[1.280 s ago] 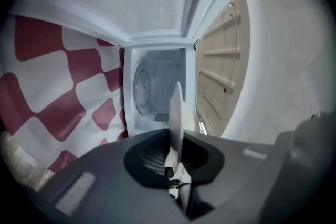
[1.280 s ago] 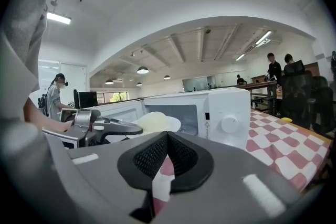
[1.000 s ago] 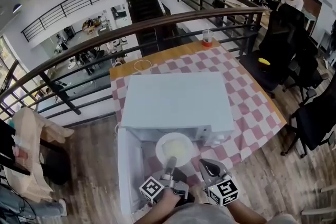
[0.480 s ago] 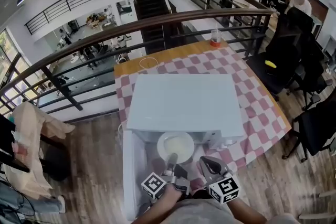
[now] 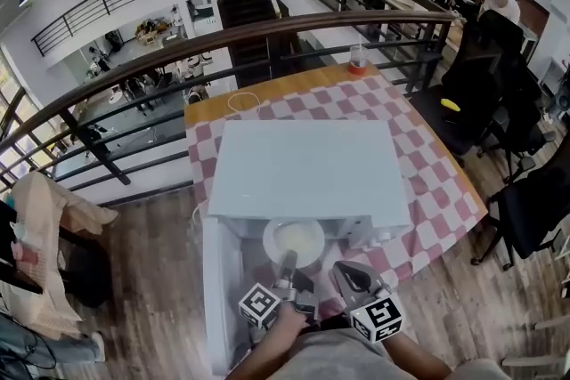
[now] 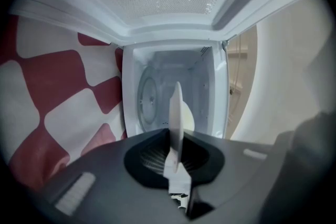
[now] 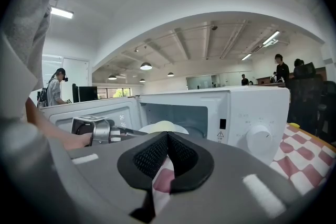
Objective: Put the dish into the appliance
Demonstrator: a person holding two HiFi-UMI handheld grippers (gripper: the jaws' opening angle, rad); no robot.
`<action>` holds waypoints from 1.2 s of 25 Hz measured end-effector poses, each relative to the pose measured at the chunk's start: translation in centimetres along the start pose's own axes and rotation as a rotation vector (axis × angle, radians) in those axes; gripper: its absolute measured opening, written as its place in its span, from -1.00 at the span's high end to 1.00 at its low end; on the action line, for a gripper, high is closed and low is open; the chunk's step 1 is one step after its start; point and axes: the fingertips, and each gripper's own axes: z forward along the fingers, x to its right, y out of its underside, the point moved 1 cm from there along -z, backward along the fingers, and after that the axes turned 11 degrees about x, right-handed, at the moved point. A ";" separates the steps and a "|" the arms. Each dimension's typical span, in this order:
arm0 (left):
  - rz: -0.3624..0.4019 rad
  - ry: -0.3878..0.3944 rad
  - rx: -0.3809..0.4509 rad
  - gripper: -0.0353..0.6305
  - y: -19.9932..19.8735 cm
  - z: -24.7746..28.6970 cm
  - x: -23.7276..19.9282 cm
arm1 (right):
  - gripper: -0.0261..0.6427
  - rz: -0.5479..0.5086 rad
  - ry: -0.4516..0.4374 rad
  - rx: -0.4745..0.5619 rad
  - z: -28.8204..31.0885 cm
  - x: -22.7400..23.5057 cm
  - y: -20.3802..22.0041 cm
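A white microwave [image 5: 307, 169] stands on the red-and-white checked table [image 5: 427, 165], its door [image 5: 218, 289] swung open to the left. My left gripper [image 5: 287, 267] is shut on the near rim of a white dish [image 5: 294, 240], which holds something pale yellow. The dish sits flat at the mouth of the cavity. In the left gripper view the dish [image 6: 176, 118] shows edge-on between the jaws, with the cavity and turntable [image 6: 148, 99] ahead. My right gripper [image 5: 352, 280] hangs just right of it, shut on nothing. Its view shows the dish [image 7: 163, 127] and the left gripper [image 7: 97, 130].
The microwave's control knob [image 7: 260, 139] is right of the opening. A clear cup with a red base [image 5: 357, 62] stands at the table's far edge by the railing [image 5: 267, 36]. Black office chairs [image 5: 481, 93] crowd the right side. A white cable [image 5: 240, 102] lies behind the microwave.
The dish has edged slightly farther into the microwave opening with the left gripper. The right gripper has hardly moved.
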 end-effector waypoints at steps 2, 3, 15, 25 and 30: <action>0.001 0.000 0.008 0.81 -0.2 0.7 -0.4 | 0.93 -0.001 -0.007 -0.008 0.2 -0.2 0.4; 0.005 -0.001 0.008 0.81 -0.3 1.2 -0.6 | 0.93 -0.001 -0.012 -0.012 0.3 -0.3 0.6; 0.001 -0.112 0.051 0.81 -1.8 5.1 -5.4 | 0.93 -0.005 -0.032 -0.010 1.9 0.5 0.2; 0.000 -0.119 0.060 0.82 -2.4 7.0 -5.6 | 0.93 -0.012 -0.047 -0.018 3.0 0.8 0.4; 0.080 -0.125 0.060 0.71 -2.4 6.6 -5.3 | 0.93 -0.007 -0.051 -0.026 3.6 0.8 0.6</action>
